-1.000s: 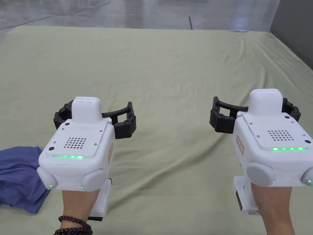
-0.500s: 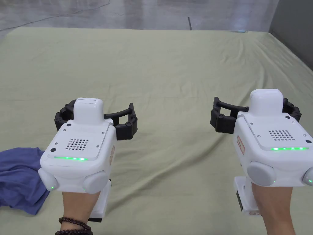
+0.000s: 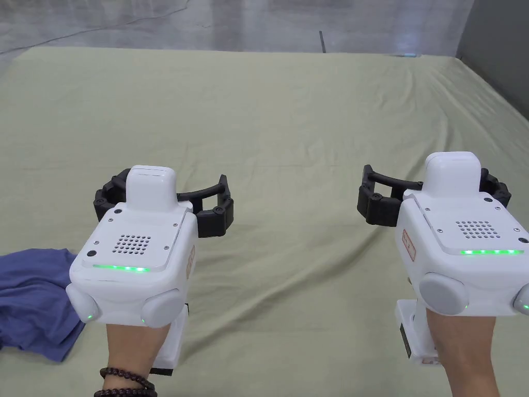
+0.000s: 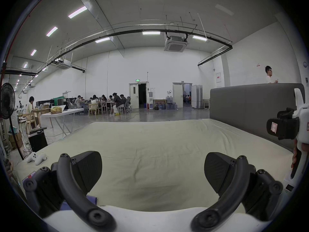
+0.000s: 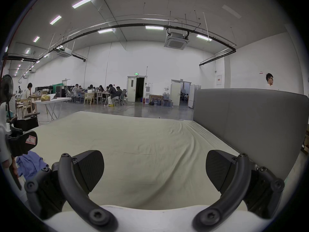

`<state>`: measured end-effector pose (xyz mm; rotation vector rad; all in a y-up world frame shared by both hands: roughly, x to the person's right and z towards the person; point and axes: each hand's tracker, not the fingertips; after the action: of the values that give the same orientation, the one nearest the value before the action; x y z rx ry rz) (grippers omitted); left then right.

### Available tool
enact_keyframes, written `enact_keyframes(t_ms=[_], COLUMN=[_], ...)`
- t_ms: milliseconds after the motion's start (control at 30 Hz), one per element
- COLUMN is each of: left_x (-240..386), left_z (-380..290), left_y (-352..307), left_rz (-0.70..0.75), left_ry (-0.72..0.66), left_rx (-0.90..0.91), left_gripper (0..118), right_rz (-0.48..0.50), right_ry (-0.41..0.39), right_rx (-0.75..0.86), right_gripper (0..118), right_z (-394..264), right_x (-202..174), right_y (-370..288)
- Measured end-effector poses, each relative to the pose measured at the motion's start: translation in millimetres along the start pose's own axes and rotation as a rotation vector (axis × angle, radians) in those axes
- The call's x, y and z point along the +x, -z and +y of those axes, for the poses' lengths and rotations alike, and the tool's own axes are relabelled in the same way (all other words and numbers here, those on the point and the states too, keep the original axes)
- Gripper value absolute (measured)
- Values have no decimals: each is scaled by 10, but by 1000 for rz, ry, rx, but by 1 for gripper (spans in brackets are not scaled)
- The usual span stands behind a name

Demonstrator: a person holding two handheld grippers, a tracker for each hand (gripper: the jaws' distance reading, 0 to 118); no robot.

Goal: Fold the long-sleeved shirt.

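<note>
Overhead, from the head view, the left gripper [image 3: 162,199] and the right gripper [image 3: 431,199] hover side by side, well apart, above a wide bed spread with a pale green sheet [image 3: 289,129]; each white housing covers the middle of its gripper, so just the outer black jaw links show, spread wide with nothing between them. The blue long-sleeved shirt [image 3: 33,300] lies crumpled at the bed's near left edge, just left of the left hand [image 3: 131,341]; the picture's border cuts it off and the housing hides part of it, so its sleeves and collar cannot be made out. A dark bead bracelet [image 3: 126,380] circles the left wrist, and the right hand [image 3: 465,351] runs out of the picture below. From the left gripper view, that gripper [image 4: 153,170] has both jaws released and holds nothing, with bare sheet beyond; a sliver of blue cloth peeks from behind the left jaw link, and the other gripper sits at the right border, half cut off. A white game controller [image 4: 36,157] rests at the bed's left edge. From the right gripper view, the right gripper [image 5: 154,169] is likewise released and holds nothing; the shirt shows as a bunched blue heap at far left, partly behind the other gripper, and a grey headboard [image 5: 250,123] stands along the right.
</note>
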<state>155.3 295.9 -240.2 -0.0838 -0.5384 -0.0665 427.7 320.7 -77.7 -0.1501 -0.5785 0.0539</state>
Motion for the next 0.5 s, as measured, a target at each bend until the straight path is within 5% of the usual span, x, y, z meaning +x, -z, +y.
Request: enact_keyframes(t_ms=[500], left_x=[10], left_z=[16], left_y=[-21], left_rz=[20], left_ry=[4], left_rx=[21], left_gripper=[118], right_rz=[6], right_ry=[-4], right_rx=[0], right_gripper=[118], right_z=[6], right_x=[-7], right_y=[-4])
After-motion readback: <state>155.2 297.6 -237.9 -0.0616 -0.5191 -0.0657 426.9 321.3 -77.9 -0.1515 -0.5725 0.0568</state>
